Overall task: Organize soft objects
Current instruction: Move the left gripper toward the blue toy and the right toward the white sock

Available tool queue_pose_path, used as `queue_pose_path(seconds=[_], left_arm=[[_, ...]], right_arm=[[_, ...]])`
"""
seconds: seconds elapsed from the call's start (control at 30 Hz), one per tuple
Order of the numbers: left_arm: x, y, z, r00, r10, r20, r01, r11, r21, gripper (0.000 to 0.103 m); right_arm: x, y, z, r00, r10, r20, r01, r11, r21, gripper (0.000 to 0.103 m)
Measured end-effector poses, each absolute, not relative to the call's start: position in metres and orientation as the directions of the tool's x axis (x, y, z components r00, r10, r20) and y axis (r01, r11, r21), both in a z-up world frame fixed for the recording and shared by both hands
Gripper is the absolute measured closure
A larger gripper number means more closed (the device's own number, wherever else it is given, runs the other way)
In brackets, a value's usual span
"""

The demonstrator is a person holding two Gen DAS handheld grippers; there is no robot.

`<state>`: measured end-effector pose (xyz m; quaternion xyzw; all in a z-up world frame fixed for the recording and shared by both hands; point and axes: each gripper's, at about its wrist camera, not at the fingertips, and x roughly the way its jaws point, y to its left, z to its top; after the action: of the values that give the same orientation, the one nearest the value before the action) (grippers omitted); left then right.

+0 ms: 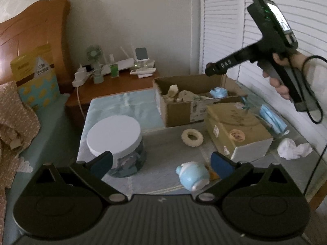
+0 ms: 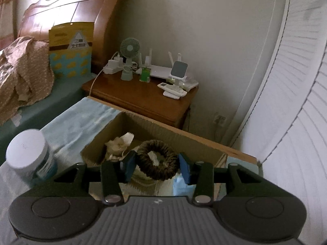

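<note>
A dark brown fuzzy ring sits between the blue pads of my right gripper, right over the open cardboard box. The ring keeps its round shape and the pads stand at its sides without squeezing it. In the left wrist view the right gripper hovers above the box's far edge, held by a hand. My left gripper is open low over the table. A pale blue and white plush toy lies just below, nearer its right finger. A cream ring rests further ahead.
A white-lidded jar stands by the left finger. A tan closed box, blue masks and a crumpled white cloth lie to the right. The cardboard box holds cream and blue soft items. A nightstand and bed lie behind.
</note>
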<state>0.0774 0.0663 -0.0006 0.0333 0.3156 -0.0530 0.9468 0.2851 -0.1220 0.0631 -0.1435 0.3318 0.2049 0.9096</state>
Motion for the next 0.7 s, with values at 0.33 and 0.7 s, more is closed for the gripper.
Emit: queue_pose_path(seconds=[0.33, 0.7], left_arm=[[0.076, 0.069, -0.004, 0.79, -0.076, -0.608, 0.112, 0.994, 0.02, 0.002], [0.068, 0.066, -0.003, 0.789, -0.118, -0.603, 0.15, 0.989, 0.003, 0.002]], right_arm=[[0.279, -0.128, 0.061, 0.721, 0.269, -0.639, -0.451, 0.882, -0.137, 0.0], [0.21, -0.158, 0.078, 0.768, 0.207, -0.606, -0.362, 0.921, -0.145, 0.0]])
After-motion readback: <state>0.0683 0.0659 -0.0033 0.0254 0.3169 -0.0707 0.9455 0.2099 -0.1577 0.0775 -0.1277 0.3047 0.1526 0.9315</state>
